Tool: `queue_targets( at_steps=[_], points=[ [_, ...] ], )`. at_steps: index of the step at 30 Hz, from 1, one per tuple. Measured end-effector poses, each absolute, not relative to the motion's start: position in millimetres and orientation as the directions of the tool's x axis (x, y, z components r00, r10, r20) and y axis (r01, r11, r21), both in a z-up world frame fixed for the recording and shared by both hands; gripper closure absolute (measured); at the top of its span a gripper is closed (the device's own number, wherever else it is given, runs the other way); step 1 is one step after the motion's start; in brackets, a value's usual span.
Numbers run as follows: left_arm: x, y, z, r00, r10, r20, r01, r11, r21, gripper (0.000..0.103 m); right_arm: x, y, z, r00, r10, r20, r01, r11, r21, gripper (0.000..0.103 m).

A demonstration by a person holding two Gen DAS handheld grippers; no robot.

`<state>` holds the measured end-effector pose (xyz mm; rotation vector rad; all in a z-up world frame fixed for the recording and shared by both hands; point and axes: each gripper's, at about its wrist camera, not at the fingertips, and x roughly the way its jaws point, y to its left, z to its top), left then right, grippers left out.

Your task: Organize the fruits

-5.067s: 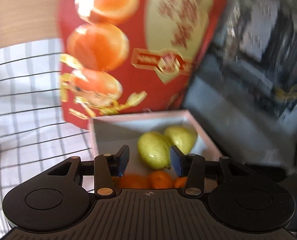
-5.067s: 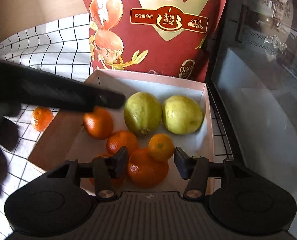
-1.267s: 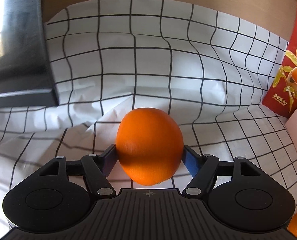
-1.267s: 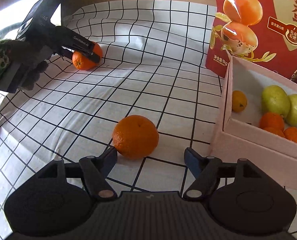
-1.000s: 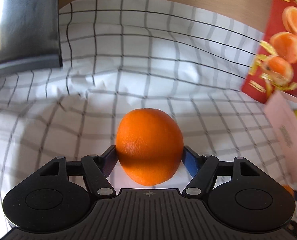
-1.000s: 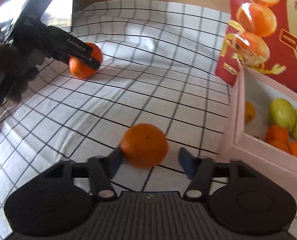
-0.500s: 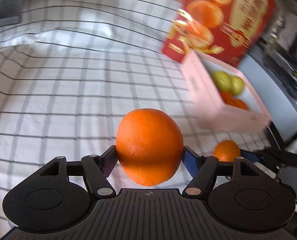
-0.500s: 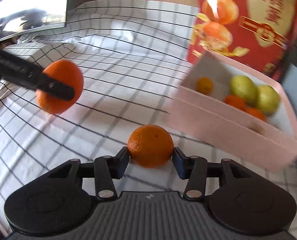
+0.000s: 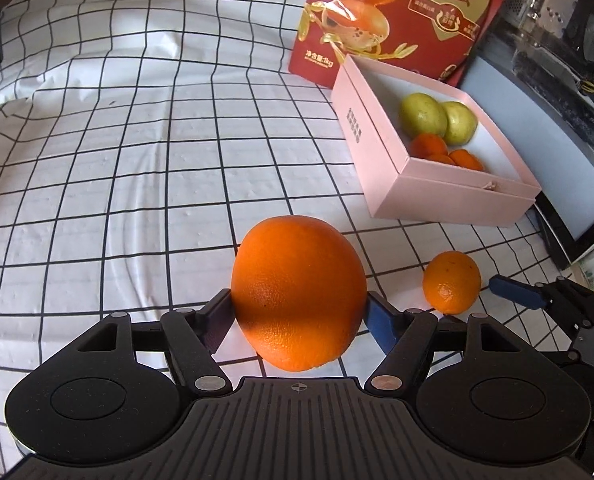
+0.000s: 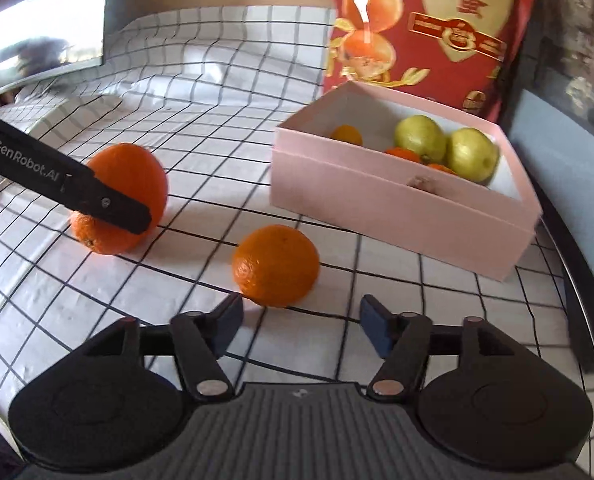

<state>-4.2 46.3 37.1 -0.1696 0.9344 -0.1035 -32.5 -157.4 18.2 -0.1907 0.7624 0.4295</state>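
Observation:
My left gripper (image 9: 299, 314) is shut on a large orange (image 9: 299, 294) and holds it above the checked cloth; it also shows in the right wrist view (image 10: 121, 198), left of centre. A smaller orange (image 10: 276, 265) lies on the cloth just ahead of my right gripper (image 10: 300, 325), which is open and not touching it. The same small orange shows in the left wrist view (image 9: 452, 282). A pink box (image 10: 397, 204) on the right holds two green fruits (image 10: 420, 138) and several small oranges.
A tall red package (image 10: 425, 28) stands behind the box. A dark appliance (image 9: 557, 92) runs along the right side. A black screen (image 10: 41, 36) stands at the far left. The checked cloth (image 9: 137, 152) covers the table.
My left gripper has carried the large orange right, toward the box. My right gripper has opened and pulled back from the small orange, which now lies free on the cloth.

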Motion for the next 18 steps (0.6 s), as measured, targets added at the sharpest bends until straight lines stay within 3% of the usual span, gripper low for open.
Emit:
queue_targets(
  at_steps=[7, 18],
  points=[
    [-2.7, 35.3, 40.6, 0.585, -0.126, -0.801, 0.028, 0.990, -0.135, 0.028, -31.4, -170.3, 11.0, 0.663, 0.314, -0.680, -0.397, 0.917, 0.037, 0.018],
    [11.3, 21.5, 47.1, 0.600, -0.113, -0.792, 0.070, 0.994, -0.088, 0.027, -30.9, -169.4, 10.3, 0.638, 0.334, -0.694, -0.425, 0.904, 0.044, 0.007]
  ],
)
